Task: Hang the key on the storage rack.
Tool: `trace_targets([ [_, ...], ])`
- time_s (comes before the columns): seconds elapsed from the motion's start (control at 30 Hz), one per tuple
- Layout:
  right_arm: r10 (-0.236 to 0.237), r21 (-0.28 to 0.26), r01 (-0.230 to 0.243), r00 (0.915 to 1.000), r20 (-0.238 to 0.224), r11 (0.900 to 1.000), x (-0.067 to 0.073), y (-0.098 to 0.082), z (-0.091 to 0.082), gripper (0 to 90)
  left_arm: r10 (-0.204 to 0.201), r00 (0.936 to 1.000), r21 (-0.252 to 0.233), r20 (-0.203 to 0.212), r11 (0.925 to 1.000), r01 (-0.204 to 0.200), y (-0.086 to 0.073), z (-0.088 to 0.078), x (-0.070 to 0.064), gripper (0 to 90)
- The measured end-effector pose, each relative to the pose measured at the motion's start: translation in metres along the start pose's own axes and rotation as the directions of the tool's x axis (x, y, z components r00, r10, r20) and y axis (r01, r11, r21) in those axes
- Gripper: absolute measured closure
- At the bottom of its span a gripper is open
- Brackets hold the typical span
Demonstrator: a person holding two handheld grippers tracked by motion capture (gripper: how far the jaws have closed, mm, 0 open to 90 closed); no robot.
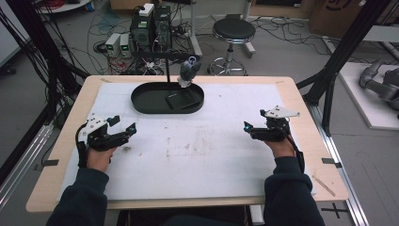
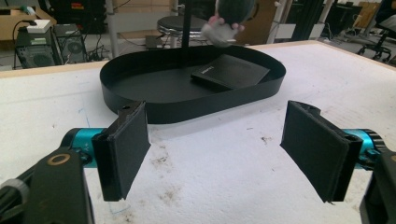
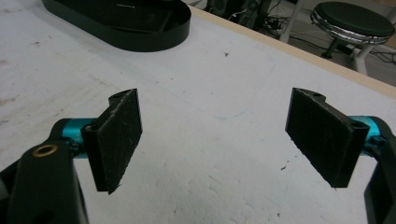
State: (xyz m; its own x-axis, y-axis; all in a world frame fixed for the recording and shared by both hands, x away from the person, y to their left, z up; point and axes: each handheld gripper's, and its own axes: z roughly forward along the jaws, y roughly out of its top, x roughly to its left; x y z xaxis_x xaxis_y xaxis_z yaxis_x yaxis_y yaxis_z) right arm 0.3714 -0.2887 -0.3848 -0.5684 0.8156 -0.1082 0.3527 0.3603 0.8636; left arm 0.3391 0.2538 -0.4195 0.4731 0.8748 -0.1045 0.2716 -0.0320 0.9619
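Forearms in dark sleeves enter at the near edge of the table, each hand wrapped around a gripper.

Left gripper (image 1: 123, 131): black body, teal fittings behind the jaws, white plate on top. Jaws spread wide, nothing between them; pads (image 2: 125, 149) flat, rectangular, faced with coarse black felt-like material. Held low over the mat, short of the tray and off its left end, pointing toward the tray.

Right gripper (image 1: 248, 128): same build, grey three-cornered plate on top. Jaws likewise wide apart and empty; pads (image 3: 116, 137) fuzzy, with frayed edges. Held level, well apart from the tray's right end, pointing inward across the mat.

Mat (image 1: 211, 155): white, foam-like, grainy, with brown scuffs and smudges at its middle; covers most of the pale wooden tabletop (image 1: 301, 101).

Tray (image 1: 141, 96): black, oval, thin upright wall, smooth matt finish. Sits at the far side of the mat, left of centre; long axis runs left to right across the table.

Pad in tray (image 1: 181, 100): flat black rectangular slab with small pale lettering near one edge, lying in the tray's right half, turned askew to the tray's long axis.

Stand (image 1: 167, 66): thin black post rising from the tray's far side, with a cross arm on top.

Plush toy (image 1: 187, 73): grey, fuzzy, with a paler underside, hanging above the tray's right half.
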Motion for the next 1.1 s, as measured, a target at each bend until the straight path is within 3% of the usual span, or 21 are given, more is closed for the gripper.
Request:
trace_targets([
  [0.57, 0.002, 0.043, -0.005, 0.9968, 0.080, 0.999, -0.009, -0.015, -0.005, 19.0, 0.015, 0.9998, -0.002, 0.012, 0.9999, -0.015, 0.001, 0.000, -0.001, 23.0],
  [1.1, 0.009, 0.045, -0.013, 0.9946, 0.103, 0.999, -0.013, -0.021, -0.010, 19.0, 0.015, 0.9998, 0.006, 0.009, 0.9999, -0.015, 0.000, 0.007, 0.000, 23.5],
])
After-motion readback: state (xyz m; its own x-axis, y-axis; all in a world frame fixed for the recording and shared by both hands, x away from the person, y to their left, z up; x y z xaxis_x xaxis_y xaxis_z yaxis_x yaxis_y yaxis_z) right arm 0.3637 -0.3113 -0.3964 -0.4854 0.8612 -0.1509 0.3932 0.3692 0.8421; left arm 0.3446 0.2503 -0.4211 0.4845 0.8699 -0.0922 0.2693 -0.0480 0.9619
